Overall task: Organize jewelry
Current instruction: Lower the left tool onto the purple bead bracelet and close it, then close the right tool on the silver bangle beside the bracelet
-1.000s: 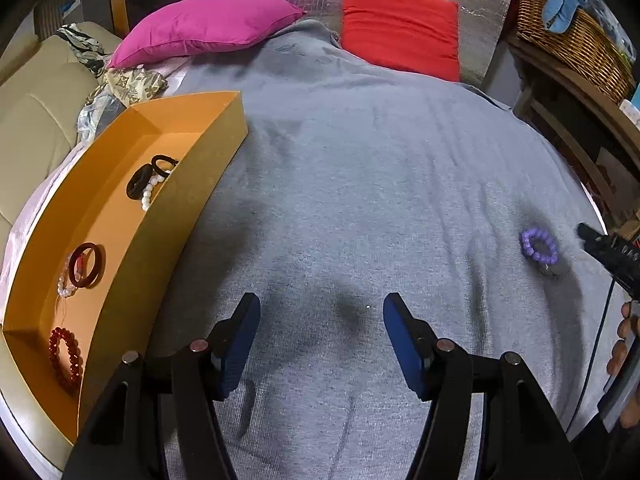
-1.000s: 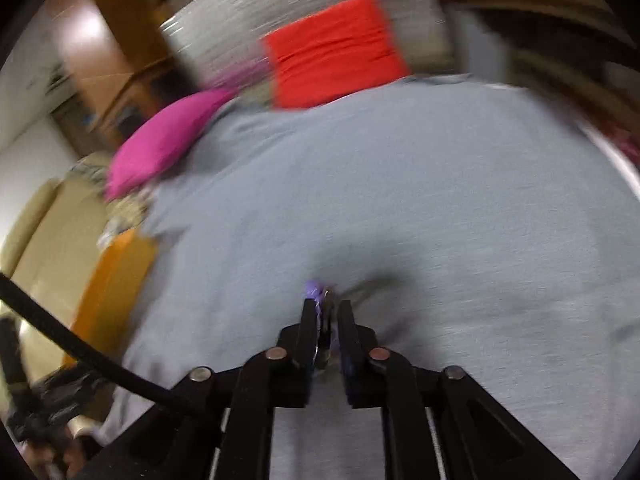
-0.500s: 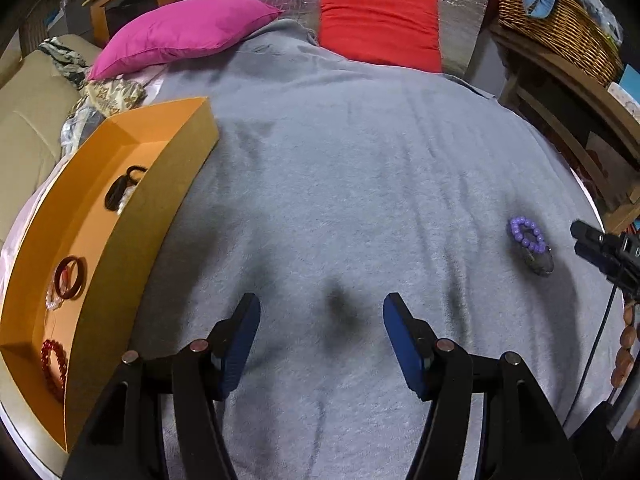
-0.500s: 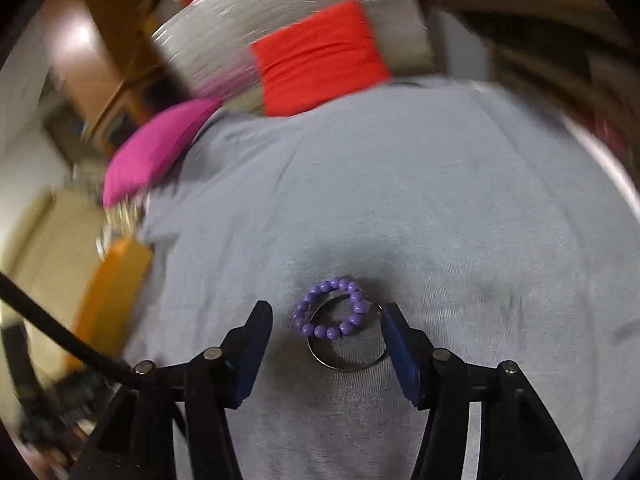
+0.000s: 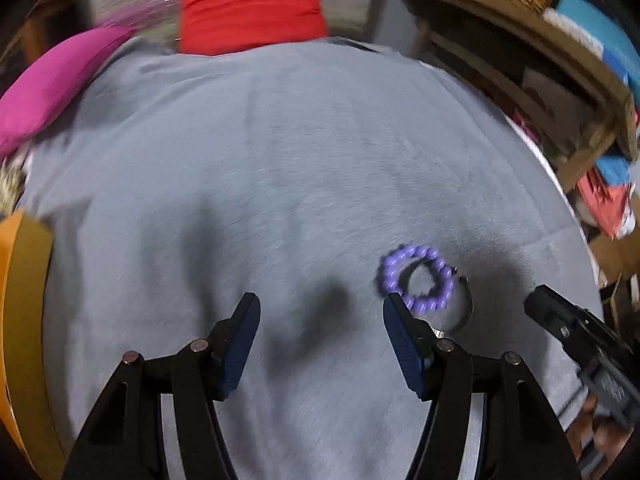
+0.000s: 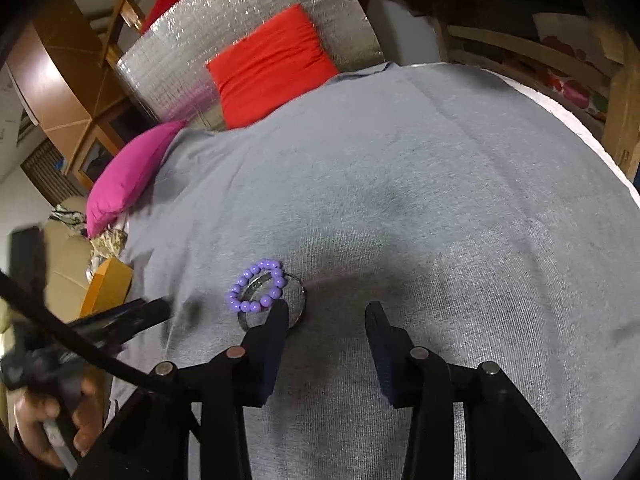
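Note:
A purple bead bracelet (image 5: 418, 251) (image 6: 264, 266) lies on the grey bedspread (image 5: 304, 152) (image 6: 420, 208), overlapping a silver bangle (image 5: 466, 312) (image 6: 300, 300). My left gripper (image 5: 320, 320) is open and empty, and its right fingertip (image 5: 394, 312) is just short of the bracelet. In the right wrist view the left gripper (image 6: 120, 316) shows as a dark blur to the bracelet's left. My right gripper (image 6: 326, 320) has nothing between its jaws, which are closing. Its left fingertip (image 6: 280, 312) sits at the bangle's near edge. It appears as a black tip (image 5: 560, 320) right of the jewelry.
An orange box (image 5: 20, 300) (image 6: 108, 284) stands at the bed's left side. A pink cushion (image 6: 128, 176) and a red cushion (image 6: 272, 64) lie at the head. Wooden shelves (image 5: 560, 92) crowd the right side. A hand (image 6: 60, 420) grips the left tool's handle.
The right gripper let go of the purple bracelet, opened, and shifted right of it. The left gripper swung right toward the bracelet, so the orange box slid to the frame's left edge.

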`<state>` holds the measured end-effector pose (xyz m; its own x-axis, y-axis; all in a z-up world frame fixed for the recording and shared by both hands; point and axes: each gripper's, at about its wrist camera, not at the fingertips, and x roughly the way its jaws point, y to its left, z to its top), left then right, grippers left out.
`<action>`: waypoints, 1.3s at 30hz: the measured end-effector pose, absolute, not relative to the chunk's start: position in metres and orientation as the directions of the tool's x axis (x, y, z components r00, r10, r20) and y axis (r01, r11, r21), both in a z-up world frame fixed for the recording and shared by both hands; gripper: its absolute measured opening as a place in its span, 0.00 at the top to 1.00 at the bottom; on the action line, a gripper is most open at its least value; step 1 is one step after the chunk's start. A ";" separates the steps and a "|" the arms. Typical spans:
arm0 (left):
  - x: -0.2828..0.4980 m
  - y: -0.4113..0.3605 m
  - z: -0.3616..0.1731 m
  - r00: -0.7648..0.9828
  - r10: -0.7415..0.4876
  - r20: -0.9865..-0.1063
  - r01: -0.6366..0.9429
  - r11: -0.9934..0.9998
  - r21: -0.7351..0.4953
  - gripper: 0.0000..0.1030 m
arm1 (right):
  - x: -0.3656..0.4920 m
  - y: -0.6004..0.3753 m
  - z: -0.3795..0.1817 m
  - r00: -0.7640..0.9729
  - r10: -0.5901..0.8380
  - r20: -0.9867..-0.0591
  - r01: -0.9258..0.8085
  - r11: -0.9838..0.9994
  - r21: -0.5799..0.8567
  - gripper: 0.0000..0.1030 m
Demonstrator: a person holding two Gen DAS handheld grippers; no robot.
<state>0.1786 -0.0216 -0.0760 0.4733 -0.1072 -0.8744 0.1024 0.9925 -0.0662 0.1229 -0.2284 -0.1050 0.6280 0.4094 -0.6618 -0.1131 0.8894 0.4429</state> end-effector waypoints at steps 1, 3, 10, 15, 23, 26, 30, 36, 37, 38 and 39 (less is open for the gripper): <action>0.184 -0.025 -0.078 0.469 -0.105 -0.877 0.107 0.992 -0.061 0.37 | 0.125 -0.231 -0.105 0.635 0.413 -0.653 -0.113 0.886 0.450 0.59; 0.193 -0.034 -0.083 0.453 -0.102 -0.886 0.115 0.992 -0.055 0.37 | 0.125 -0.234 -0.106 0.640 0.426 -0.640 -0.119 0.877 0.465 0.59; 0.210 -0.055 -0.097 0.420 -0.079 -0.904 0.161 0.987 -0.012 0.39 | 0.127 -0.243 -0.106 0.651 0.470 -0.597 -0.140 0.846 0.514 0.59; 0.216 -0.048 -0.102 0.413 -0.027 -0.910 0.123 0.992 0.026 0.59 | 0.125 -0.247 -0.103 0.657 0.482 -0.580 -0.146 0.836 0.529 0.59; 0.213 -0.045 -0.104 0.412 -0.043 -0.910 0.135 0.991 0.015 0.71 | 0.125 -0.246 -0.104 0.656 0.485 -0.579 -0.150 0.834 0.530 0.59; 0.212 -0.047 -0.103 0.417 -0.037 -0.908 0.138 0.990 0.023 0.91 | 0.125 -0.246 -0.105 0.654 0.483 -0.582 -0.148 0.836 0.528 0.59; 0.208 -0.040 -0.101 0.419 -0.054 -0.906 0.137 0.991 0.005 0.91 | 0.126 -0.244 -0.106 0.649 0.478 -0.592 -0.148 0.842 0.518 0.59; 0.190 -0.017 -0.097 0.449 -0.053 -0.892 0.103 0.995 -0.008 0.91 | 0.130 -0.219 -0.108 0.593 0.478 -0.648 -0.190 0.865 0.464 0.59; 0.187 -0.013 -0.097 0.455 -0.051 -0.889 0.092 0.996 -0.010 0.91 | 0.131 -0.215 -0.108 0.583 0.474 -0.659 -0.196 0.870 0.452 0.59; 0.185 -0.009 -0.097 0.458 -0.053 -0.888 0.083 0.996 -0.017 0.91 | 0.134 -0.208 -0.109 0.571 0.470 -0.673 -0.203 0.875 0.439 0.59; 0.181 -0.006 -0.096 0.461 -0.055 -0.886 0.074 0.997 -0.024 0.91 | 0.137 -0.204 -0.110 0.560 0.470 -0.683 -0.208 0.877 0.433 0.59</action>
<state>0.1815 -0.0059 -0.0961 0.4611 -0.0552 -0.8856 0.0738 0.9970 -0.0237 0.1369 -0.2037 -0.1103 0.5601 0.4695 -0.6825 -0.2077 0.8772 0.4329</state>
